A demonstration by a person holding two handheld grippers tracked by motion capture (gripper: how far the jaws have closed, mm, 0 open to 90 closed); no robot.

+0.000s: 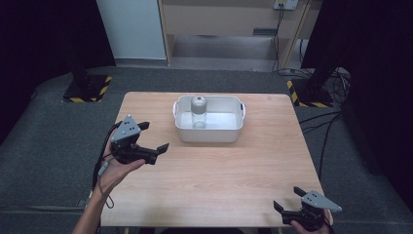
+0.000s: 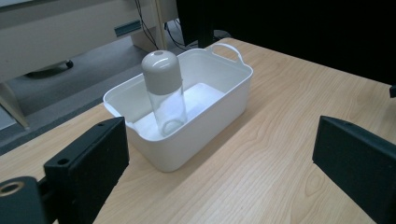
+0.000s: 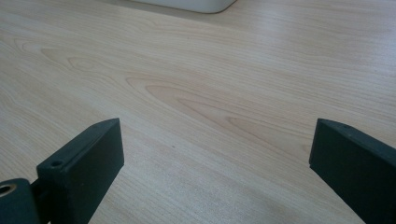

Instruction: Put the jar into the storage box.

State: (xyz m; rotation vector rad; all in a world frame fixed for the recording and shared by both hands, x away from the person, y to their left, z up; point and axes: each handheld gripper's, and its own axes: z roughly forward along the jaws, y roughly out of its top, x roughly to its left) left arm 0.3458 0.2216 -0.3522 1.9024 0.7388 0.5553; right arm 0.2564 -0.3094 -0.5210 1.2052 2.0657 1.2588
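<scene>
A clear bottle [image 2: 167, 93] with a rounded grey cap is seen standing upright inside the white tub [image 2: 219, 109], close to the tub's left end wall as seen from the left claw, on the far middle of the worktop [image 1: 214, 170]. The risk is judged plain: the bottle is tall and narrow, so it could be tipped against the tub wall if it is nudged high on the cap or caught off-centre. The tub itself, light by the look of it, could be shoved across the worktop if a jaw is driven into its rim. A smooth glassy side could also be let slip if too little of it is pinched.

The left claw [image 1: 154, 138] is held wide open, nothing between its jaws, off to the left of the tub and pointed toward it, nothing touched. The right claw [image 1: 287, 199] is spread wide too, empty, low over bare wood at the near right corner, well apart from the tub.
</scene>
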